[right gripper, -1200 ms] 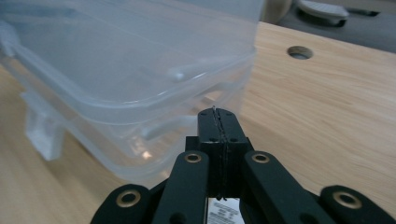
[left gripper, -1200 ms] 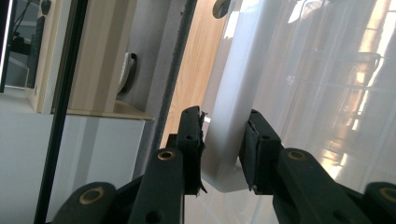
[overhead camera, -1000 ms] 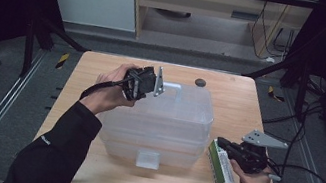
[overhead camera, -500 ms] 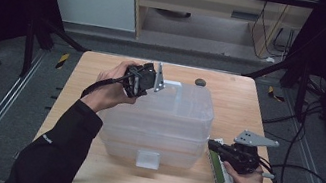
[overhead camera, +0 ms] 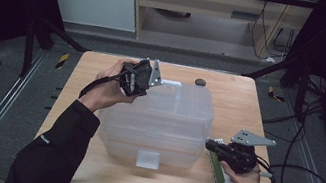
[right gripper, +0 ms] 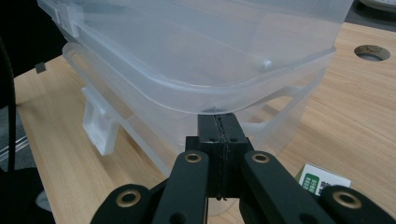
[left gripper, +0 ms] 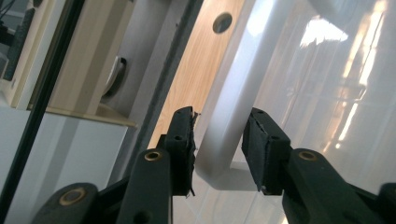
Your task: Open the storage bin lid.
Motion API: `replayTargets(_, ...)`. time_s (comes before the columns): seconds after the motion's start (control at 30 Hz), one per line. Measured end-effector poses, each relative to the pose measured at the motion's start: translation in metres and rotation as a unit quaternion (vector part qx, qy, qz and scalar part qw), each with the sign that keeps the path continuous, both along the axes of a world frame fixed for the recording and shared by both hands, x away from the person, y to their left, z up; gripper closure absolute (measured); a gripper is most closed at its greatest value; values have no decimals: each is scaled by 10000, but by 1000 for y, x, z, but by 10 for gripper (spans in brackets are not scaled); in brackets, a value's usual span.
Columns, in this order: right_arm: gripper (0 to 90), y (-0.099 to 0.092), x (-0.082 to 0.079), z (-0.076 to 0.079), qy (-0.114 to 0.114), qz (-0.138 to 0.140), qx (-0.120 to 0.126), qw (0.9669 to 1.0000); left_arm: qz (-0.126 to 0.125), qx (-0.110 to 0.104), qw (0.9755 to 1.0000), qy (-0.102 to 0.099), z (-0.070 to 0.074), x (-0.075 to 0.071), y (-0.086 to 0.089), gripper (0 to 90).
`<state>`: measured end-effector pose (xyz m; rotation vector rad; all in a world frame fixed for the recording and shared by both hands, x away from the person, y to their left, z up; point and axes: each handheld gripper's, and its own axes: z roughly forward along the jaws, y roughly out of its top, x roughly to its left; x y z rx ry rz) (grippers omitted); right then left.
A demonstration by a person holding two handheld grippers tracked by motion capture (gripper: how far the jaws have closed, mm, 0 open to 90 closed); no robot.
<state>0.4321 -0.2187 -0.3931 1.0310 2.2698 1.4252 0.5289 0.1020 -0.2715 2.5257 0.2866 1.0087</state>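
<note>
My left gripper (left gripper: 219,149) has just been opening; its jaws now stand spread around the white latch handle (left gripper: 224,126) of the clear storage box (overhead camera: 156,120), not pressing it. I judge this latch released. My right gripper (right gripper: 219,135), pressed together and empty, pushes under the lid rim (right gripper: 205,100); lifting is left. Beside it lies a green-labelled packet (right gripper: 324,182), its writing unreadable.
</note>
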Motion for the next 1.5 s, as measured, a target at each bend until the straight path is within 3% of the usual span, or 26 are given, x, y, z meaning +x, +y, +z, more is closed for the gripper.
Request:
replayTargets(0.1,900,0,0,0,-23,-12,21,10000,-48,-246,9997,81,5,-3,6,605)
replayTargets(0.37,900,-1,0,1,-76,-53,105,9999,-107,-597,9982,33,16,-16,24,584)
replayTargets(0.57,900,-1,1,3,-103,-76,135,9998,-52,-769,9970,-16,17,-30,39,574)
replayTargets(0.77,900,-1,1,4,-100,-88,163,9998,186,-1105,9936,-108,21,-38,59,575)
replayTargets(0.9,900,-1,2,5,-114,-90,184,9997,386,-1474,9882,-155,22,-41,74,581)
replayTargets(1.07,900,-1,2,6,-135,-98,185,9997,602,-1690,9836,-177,18,-43,86,601)
replayTargets(1.33,900,-1,3,7,-153,-103,190,9996,751,-2084,9748,-259,9,-47,106,617)
replayTargets(1.5,900,-1,3,7,-149,-103,207,9996,906,-2423,9654,-341,-2,-50,119,627)
